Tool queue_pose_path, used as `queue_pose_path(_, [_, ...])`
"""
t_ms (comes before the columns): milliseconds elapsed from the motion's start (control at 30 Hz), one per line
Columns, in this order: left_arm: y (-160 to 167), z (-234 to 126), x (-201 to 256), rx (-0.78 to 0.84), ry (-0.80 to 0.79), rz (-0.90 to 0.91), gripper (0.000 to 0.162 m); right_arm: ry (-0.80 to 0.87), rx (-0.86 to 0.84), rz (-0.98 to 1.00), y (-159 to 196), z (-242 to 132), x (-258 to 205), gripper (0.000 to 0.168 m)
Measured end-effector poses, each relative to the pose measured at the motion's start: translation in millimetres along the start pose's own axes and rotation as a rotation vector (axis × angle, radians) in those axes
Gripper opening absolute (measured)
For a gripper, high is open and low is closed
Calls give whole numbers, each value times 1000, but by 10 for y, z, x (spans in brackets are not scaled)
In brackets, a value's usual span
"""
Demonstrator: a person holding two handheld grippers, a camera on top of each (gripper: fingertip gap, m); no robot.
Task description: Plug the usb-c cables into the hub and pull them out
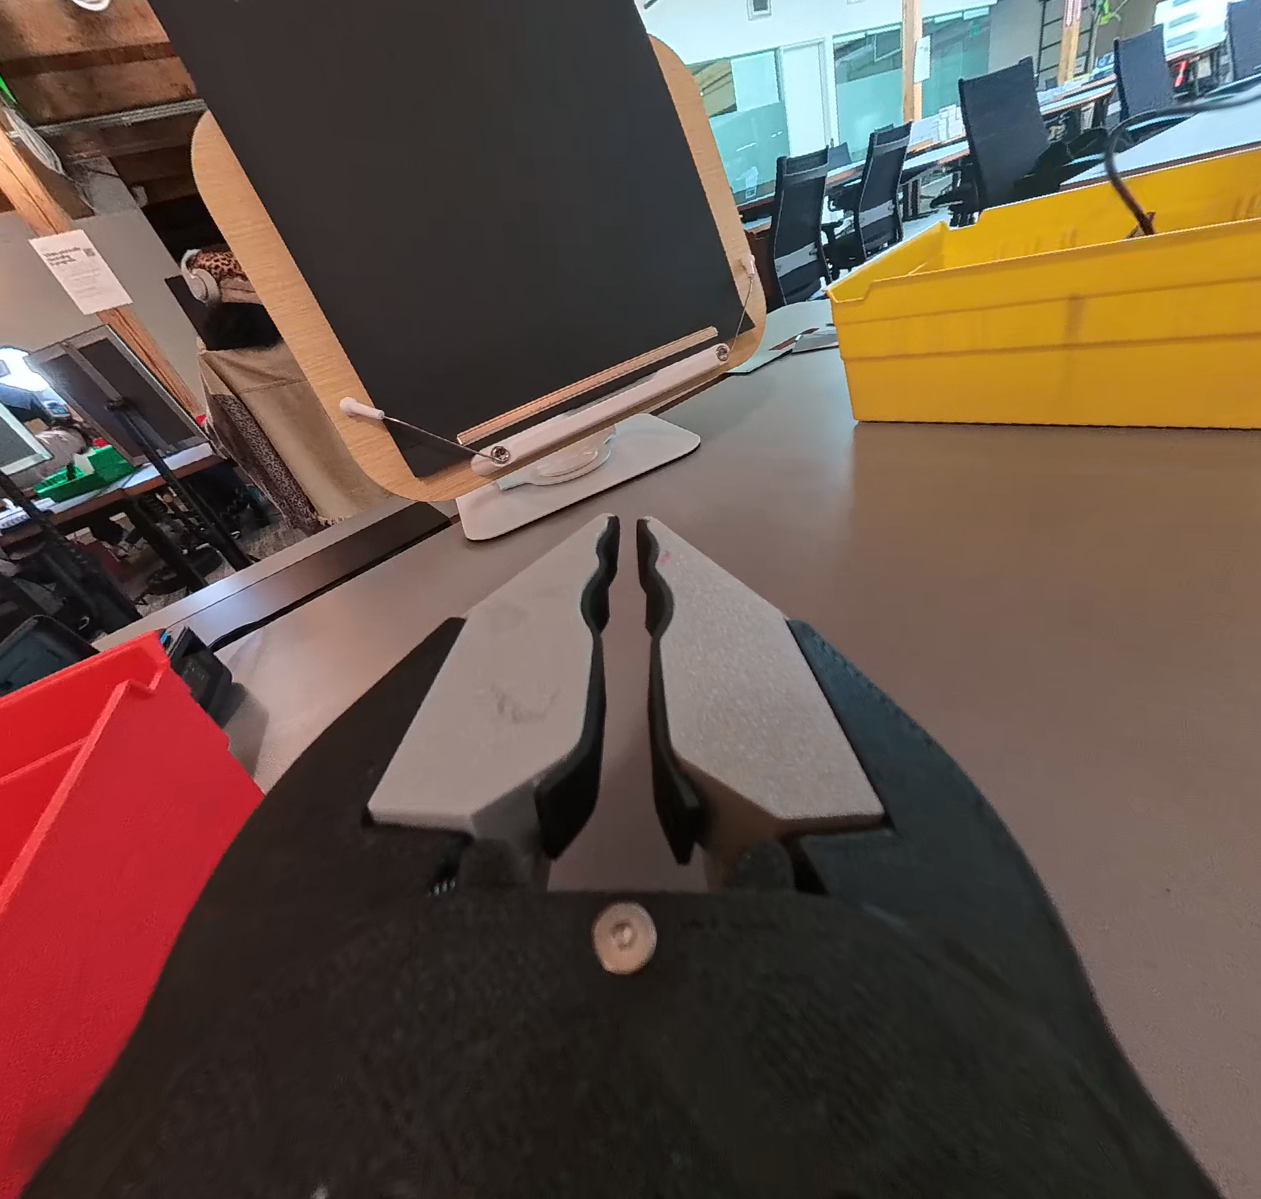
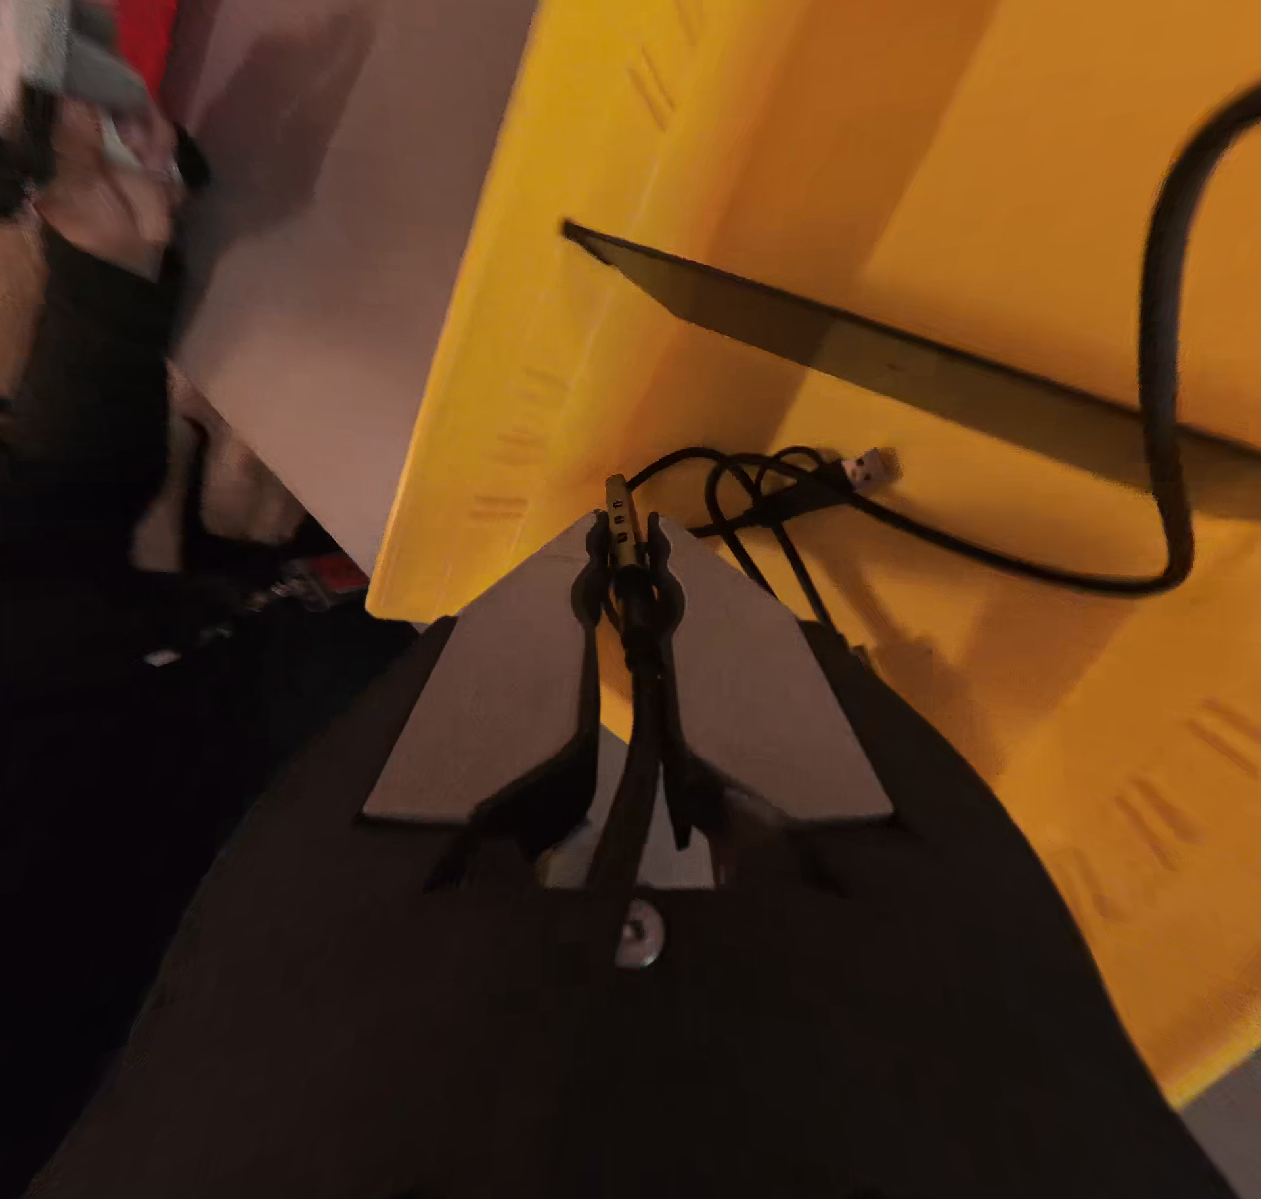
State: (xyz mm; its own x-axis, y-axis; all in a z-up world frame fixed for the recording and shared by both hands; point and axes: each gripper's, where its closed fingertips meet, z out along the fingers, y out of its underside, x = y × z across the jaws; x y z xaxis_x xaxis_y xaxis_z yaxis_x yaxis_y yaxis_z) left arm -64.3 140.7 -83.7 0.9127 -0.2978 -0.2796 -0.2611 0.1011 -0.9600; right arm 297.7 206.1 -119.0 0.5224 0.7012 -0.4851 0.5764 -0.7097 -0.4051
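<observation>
L gripper [image 1: 628,530] low over the grey table [image 1: 955,586], jaws nearly closed w/ a thin gap, nothing between them. Board on a white stand [image 1: 580,470] ahead, red bin [image 1: 102,791] at left. R gripper [image 2: 626,528] is over the yellow bin [image 2: 887,142], jaws clamped on the hub [image 2: 622,507]. Black cables [image 2: 785,504] tangled just beyond it on the bin floor, one plug end [image 2: 861,468] showing. Black divider [image 2: 887,361] crosses the bin.

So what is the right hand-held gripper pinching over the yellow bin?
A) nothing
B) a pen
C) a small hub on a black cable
C: the right hand-held gripper is closed on a small hub with a black cable, over the yellow bin.
</observation>
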Motion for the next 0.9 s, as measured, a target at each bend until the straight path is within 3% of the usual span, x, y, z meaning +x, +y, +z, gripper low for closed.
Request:
queue_pose_path(100, [2,3,8,-2,3,4,2,-64,-11,192,137,-50,156,17])
queue_pose_path(267, [11,12,26,-12,7,15,2,118,-174,195,569,-408,388,44])
queue_pose_path(367, [10,12,34,-11,7,21,2,227,-209,126,591,-685,333,43])
queue_pose_path(533, [5,5,20,-7,4,12,2,272,-285,64,697,-1010,157,41])
queue_pose_path(700, [3,4,35,-9,8,17,2,284,-135,86,660,-1397,225,37])
queue_pose_path(833, [0,8,52,-8,14,20,2,417,82,248,756,-1731,862,40])
queue_pose_path(900, [-1,9,60,-8,18,20,2,368,177,370,889,-1688,1125,44])
